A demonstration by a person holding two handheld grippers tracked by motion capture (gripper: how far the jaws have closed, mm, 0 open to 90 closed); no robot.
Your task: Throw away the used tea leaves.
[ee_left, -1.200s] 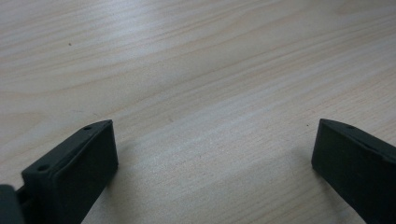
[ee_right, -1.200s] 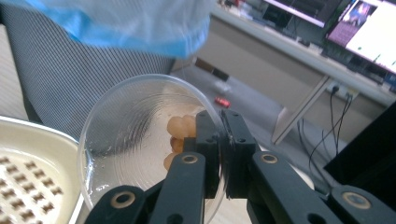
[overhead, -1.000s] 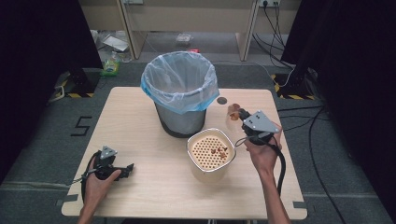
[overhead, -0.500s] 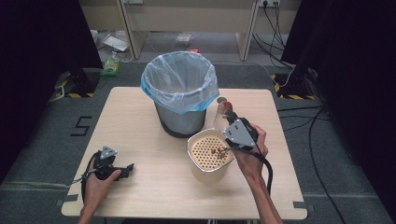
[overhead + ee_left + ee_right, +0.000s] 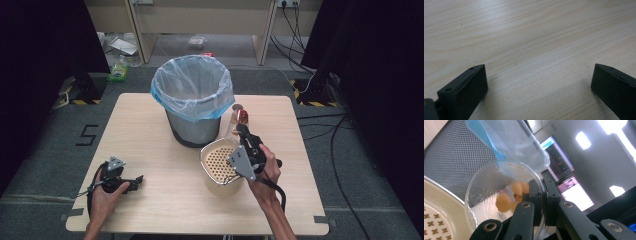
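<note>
My right gripper (image 5: pixel 244 134) is shut on the rim of a clear plastic cup (image 5: pixel 237 120), held tilted above the far edge of a cream strainer bowl (image 5: pixel 209 149). In the right gripper view the cup (image 5: pixel 486 192) lies on its side with its mouth toward the camera. A few orange balls (image 5: pixel 504 202) rest inside it near the fingers (image 5: pixel 535 195). The strainer's perforated insert (image 5: pixel 434 220) sits at the lower left. My left gripper (image 5: pixel 131 183) rests on the table near the front left, open, with bare wood between its jaws (image 5: pixel 539 77).
A grey mesh bin (image 5: pixel 192 125) lined with a blue-edged clear bag (image 5: pixel 192 85) stands mid-table, just behind the strainer and close to the cup. A small dark round object (image 5: pixel 237 106) lies on the table behind the cup. The wooden table (image 5: pixel 150 150) has free room left and front.
My right gripper has swung left from beside the strainer to over its far rim, and the cup has tipped over toward the bowl. The left gripper has stayed put.
</note>
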